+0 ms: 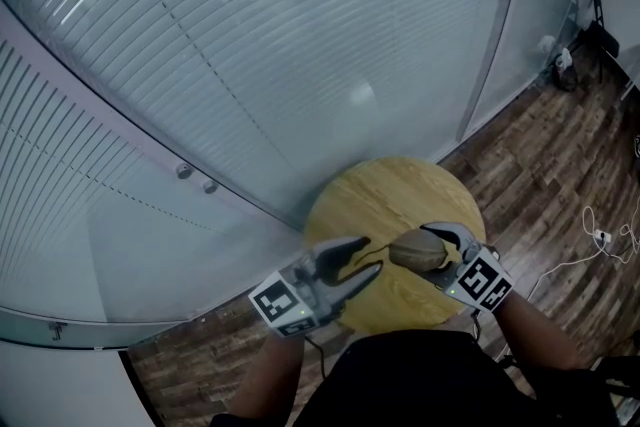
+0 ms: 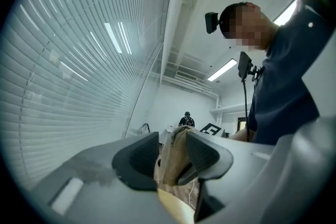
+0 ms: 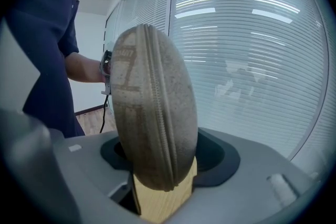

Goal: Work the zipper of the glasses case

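Note:
A grey-brown glasses case (image 1: 418, 251) is held over the round wooden table (image 1: 390, 190). My right gripper (image 1: 434, 256) is shut on its right end. In the right gripper view the case (image 3: 155, 107) stands on edge between the pads, its zipper (image 3: 159, 118) running down the middle and facing the camera. My left gripper (image 1: 372, 257) points at the case's left end with its jaws apart. In the left gripper view the tan end of the case (image 2: 171, 150) shows in the gap of the left gripper (image 2: 172, 159), and no pad visibly presses on it.
A curved glass wall with blinds (image 1: 250, 65) runs behind the table. Wooden floor (image 1: 540, 165) lies to the right, with white cables (image 1: 595, 240) and a dark stand (image 1: 585, 25) in the corner. A distant person (image 2: 187, 119) stands in the room behind.

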`<state>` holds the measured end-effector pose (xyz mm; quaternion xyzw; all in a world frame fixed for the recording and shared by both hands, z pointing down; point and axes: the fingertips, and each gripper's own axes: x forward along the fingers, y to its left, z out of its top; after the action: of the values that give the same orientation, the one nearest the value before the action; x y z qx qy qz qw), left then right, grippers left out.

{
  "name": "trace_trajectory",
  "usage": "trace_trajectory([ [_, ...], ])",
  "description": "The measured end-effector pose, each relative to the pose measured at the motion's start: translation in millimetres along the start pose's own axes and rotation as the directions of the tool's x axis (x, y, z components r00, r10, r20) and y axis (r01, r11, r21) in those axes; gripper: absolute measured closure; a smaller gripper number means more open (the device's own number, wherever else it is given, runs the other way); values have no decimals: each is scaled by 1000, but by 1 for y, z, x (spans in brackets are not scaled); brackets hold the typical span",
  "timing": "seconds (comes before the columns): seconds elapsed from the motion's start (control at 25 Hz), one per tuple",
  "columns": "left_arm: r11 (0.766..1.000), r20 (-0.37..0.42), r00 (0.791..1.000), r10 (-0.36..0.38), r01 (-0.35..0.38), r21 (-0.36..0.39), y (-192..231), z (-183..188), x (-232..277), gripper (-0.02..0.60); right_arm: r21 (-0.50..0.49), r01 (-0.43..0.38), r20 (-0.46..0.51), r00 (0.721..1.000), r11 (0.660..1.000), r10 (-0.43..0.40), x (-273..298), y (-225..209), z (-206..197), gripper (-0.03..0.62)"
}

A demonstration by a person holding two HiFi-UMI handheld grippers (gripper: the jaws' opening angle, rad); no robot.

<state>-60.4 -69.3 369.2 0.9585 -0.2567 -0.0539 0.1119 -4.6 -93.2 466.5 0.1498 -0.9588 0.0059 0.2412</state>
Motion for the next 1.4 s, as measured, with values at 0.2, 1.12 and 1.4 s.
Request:
trace_trajectory([
  [0.2,1000,3,1000,-6,6,-20,2,-2,-3,483,5,-17,-2,1000,1000,17,0,4,1,303],
  [1.12,999,-50,999,-5,7,42,-16,25,7,575,-122,29,-121,992,992,-44,11,2,-3,306],
  [1.4,985,-150,988,24,2,171,-29,20,12,575,-167,11,-201,979,986,-45,15,5,-13,307],
])
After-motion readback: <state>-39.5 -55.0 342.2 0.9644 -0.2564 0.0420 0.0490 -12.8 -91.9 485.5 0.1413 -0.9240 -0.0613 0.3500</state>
